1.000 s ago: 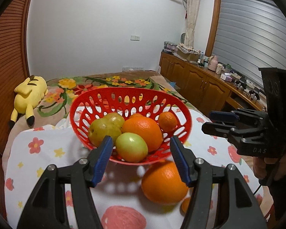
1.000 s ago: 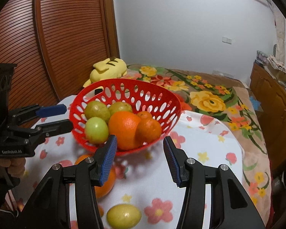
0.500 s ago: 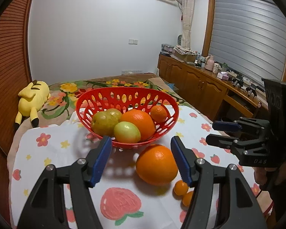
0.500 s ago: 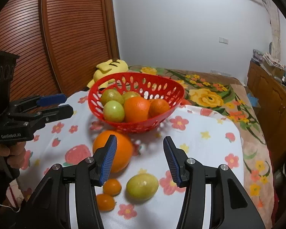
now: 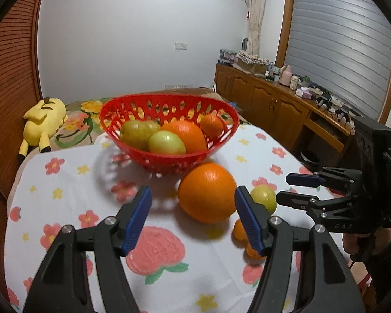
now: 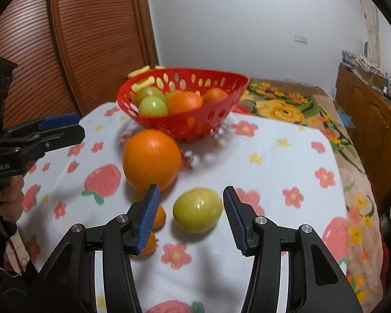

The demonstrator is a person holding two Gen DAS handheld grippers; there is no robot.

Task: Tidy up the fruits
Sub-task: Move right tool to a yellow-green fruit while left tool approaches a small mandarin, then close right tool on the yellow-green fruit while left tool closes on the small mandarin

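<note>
A red openwork basket stands at the back of the table with a big orange, a small orange and several green-yellow fruits inside. A large orange lies on the cloth in front of it. Beside that orange are a yellow-green fruit and two small oranges. My left gripper is open, short of the large orange. My right gripper is open, with the yellow-green fruit just beyond its tips, untouched.
A white cloth printed with flowers and strawberries covers the table. A yellow plush toy lies on the floral bedspread behind. Wooden cabinets run along the right wall, and a slatted wooden door stands on the left.
Both grippers have drawn back from the basket and sunk lower. The large orange, the yellow-green fruit and the small oranges on the cloth now lie close ahead of the fingers.
</note>
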